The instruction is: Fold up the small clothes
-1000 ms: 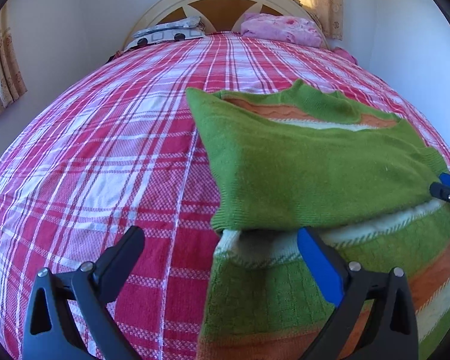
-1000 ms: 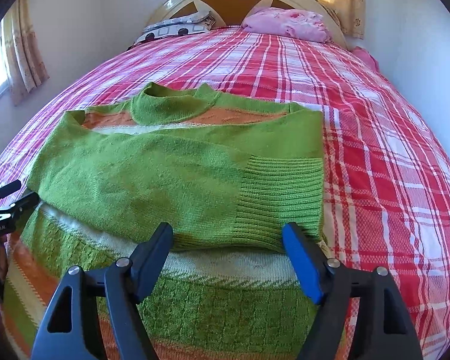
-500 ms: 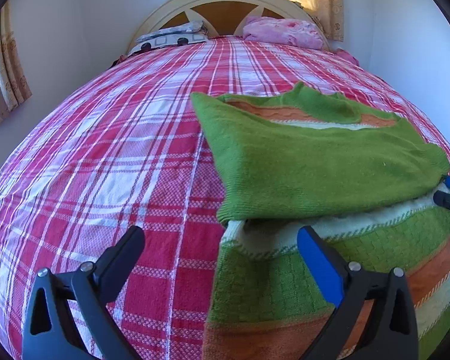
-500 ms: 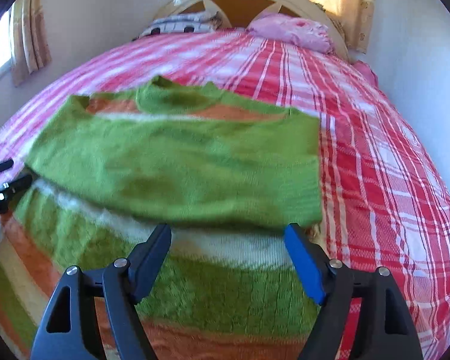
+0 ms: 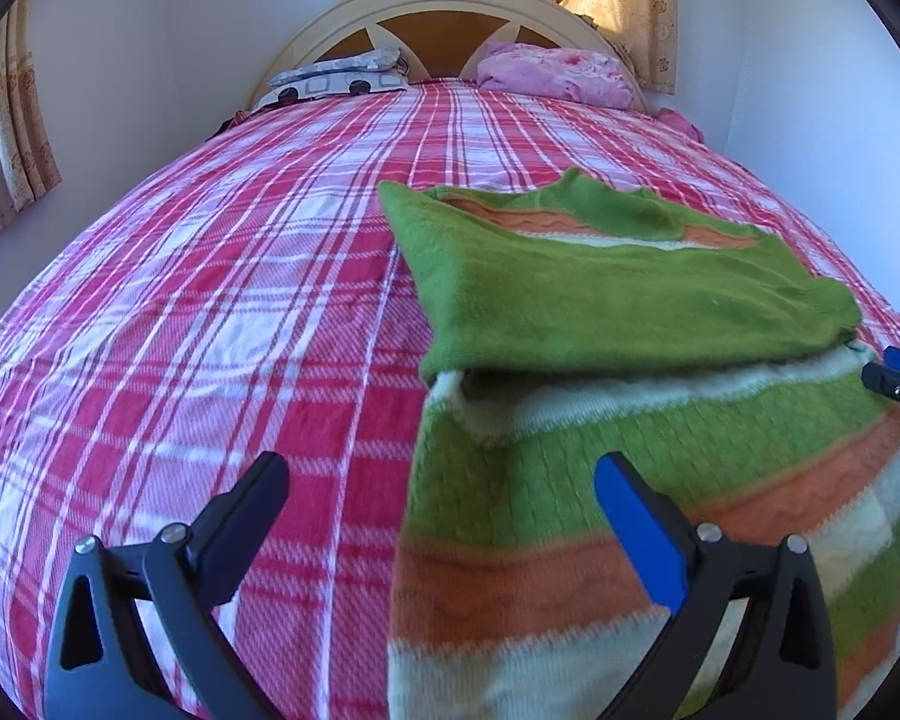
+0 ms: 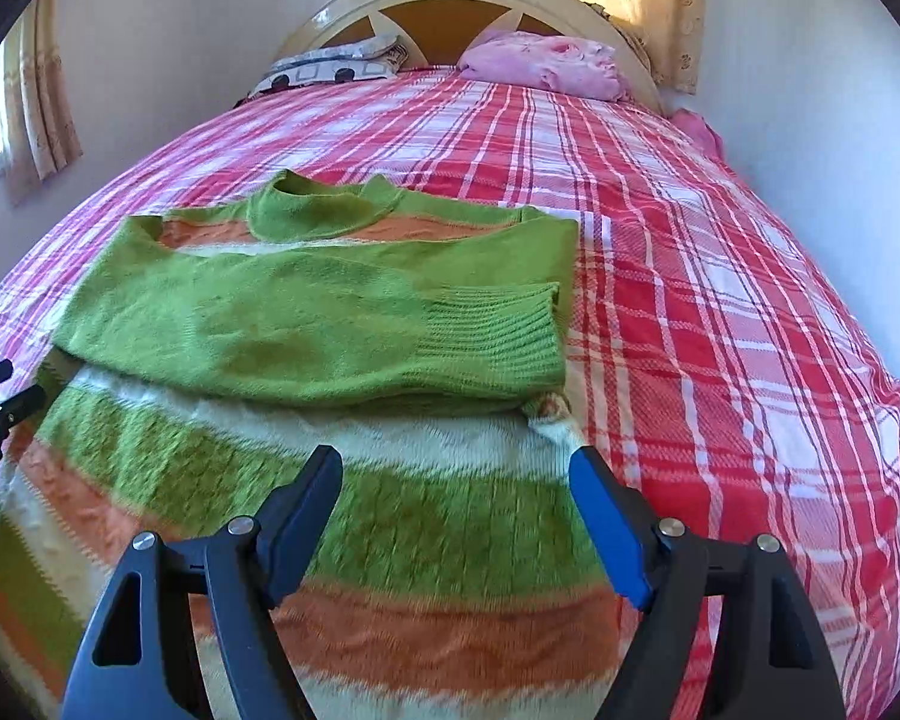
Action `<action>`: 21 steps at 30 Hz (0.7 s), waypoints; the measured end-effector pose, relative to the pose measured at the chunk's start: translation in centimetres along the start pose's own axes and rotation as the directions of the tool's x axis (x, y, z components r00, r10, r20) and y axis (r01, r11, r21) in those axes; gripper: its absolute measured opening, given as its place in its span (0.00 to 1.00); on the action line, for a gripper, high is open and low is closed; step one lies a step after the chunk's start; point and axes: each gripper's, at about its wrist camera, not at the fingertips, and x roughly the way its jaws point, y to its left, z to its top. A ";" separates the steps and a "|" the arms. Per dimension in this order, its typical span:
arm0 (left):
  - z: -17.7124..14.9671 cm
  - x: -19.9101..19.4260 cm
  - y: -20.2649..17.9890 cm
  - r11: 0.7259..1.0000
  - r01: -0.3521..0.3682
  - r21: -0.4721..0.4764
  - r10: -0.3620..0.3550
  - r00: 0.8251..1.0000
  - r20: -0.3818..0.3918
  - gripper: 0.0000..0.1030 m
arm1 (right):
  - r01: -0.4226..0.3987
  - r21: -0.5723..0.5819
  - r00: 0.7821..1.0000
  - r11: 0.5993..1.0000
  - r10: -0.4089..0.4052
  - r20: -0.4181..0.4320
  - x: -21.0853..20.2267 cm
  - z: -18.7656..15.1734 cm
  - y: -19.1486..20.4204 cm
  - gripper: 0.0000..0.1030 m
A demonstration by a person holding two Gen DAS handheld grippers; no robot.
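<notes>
A small green sweater with orange and white stripes [image 5: 660,468] lies flat on the bed, both green sleeves folded across its chest. It also shows in the right wrist view [image 6: 306,324]. My left gripper [image 5: 444,492] is open and empty, above the sweater's lower left edge. My right gripper [image 6: 453,480] is open and empty, above the sweater's lower right part. Each gripper's tip shows at the edge of the other view.
The bed has a red, pink and white plaid cover [image 5: 210,300]. At the head are a patterned pillow [image 5: 336,81], a pink bundle [image 5: 552,75] and a curved headboard [image 6: 450,6]. Walls stand close on both sides.
Both grippers have drawn back toward the sweater's hem, away from the folded sleeves. The sweater lies as before.
</notes>
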 end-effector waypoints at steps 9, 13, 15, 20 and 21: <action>-2.1 -3.5 -0.8 0.999 0.038 -0.007 -0.038 0.999 0.029 1.00 | -0.025 0.000 1.000 1.000 0.025 0.010 -2.8 -3.4 0.9 0.76; -2.9 -4.8 -1.3 0.999 0.052 0.000 -0.052 0.998 0.040 1.00 | -0.032 -0.007 0.999 0.999 0.032 0.013 -3.9 -4.9 1.3 0.76; -3.4 -5.4 -1.5 0.998 0.058 0.003 -0.058 0.997 0.042 1.00 | -0.036 -0.006 0.999 0.999 0.036 0.015 -4.3 -5.4 1.4 0.76; -4.5 -6.4 -1.8 0.998 0.055 0.008 -0.055 0.998 0.042 1.00 | -0.047 0.004 0.999 0.999 0.047 0.016 -5.2 -6.9 1.6 0.76; -4.7 -6.5 -1.8 0.998 0.057 0.006 -0.057 0.998 0.041 1.00 | -0.052 0.006 0.999 0.999 0.052 0.015 -5.4 -7.2 1.6 0.76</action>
